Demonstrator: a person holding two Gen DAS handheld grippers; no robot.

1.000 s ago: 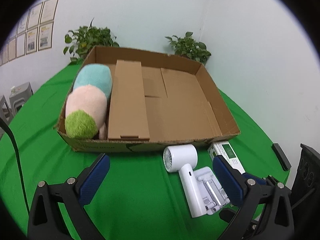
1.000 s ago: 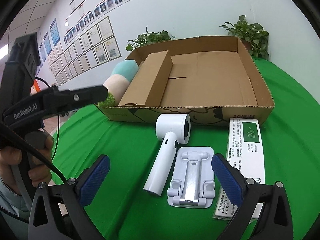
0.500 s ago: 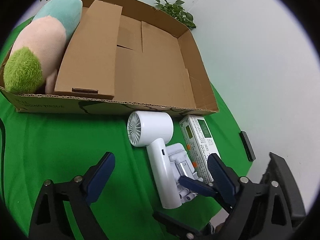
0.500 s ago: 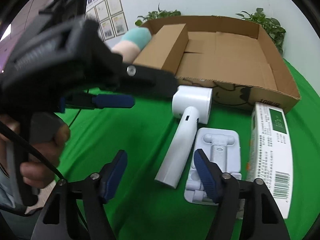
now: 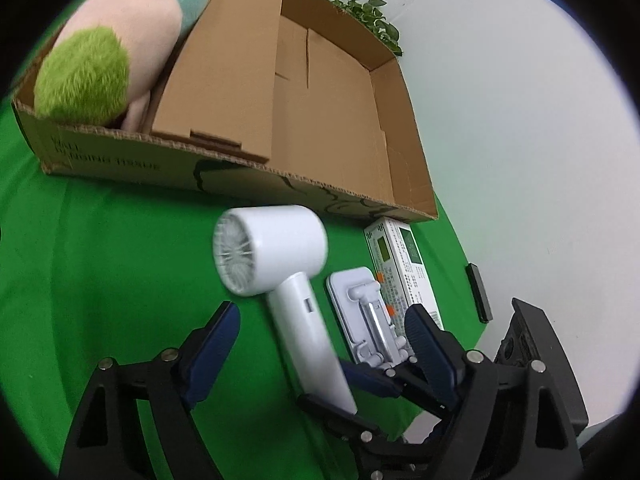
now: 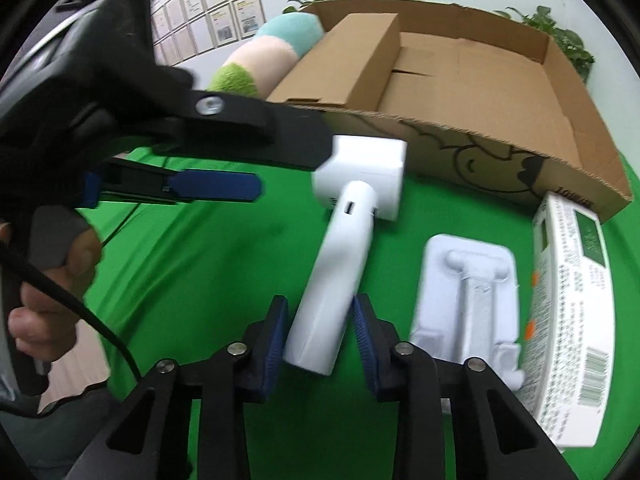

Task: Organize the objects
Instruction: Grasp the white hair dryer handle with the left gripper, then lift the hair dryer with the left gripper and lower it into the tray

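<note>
Two grippers in view. Right gripper (image 6: 320, 332): blue pads narrowed around the base of the handle of the white handheld fan (image 6: 344, 256); left pad against it, right pad just beside it, contact there unclear from the blur. Fan lies on the green tablecloth (image 6: 192, 272), handle running from the pads toward 12 o'clock, head just short of the cardboard box (image 6: 500, 148).

Left gripper (image 5: 320, 340): jaws spread wide, holding nothing, straddling the fan handle (image 5: 308, 336), which passes between its pads without touching either.

White phone stand (image 6: 468, 300): flat on the cloth at 3 o'clock of the fan handle, just beside it. White and green carton (image 6: 572, 312): at 3 o'clock of the stand, its far end near the box's front corner.

Box contents: plush toy (image 5: 120, 40) in green, pink and teal at the 9 o'clock side; a long brown carton (image 5: 232, 76) beside it.
</note>
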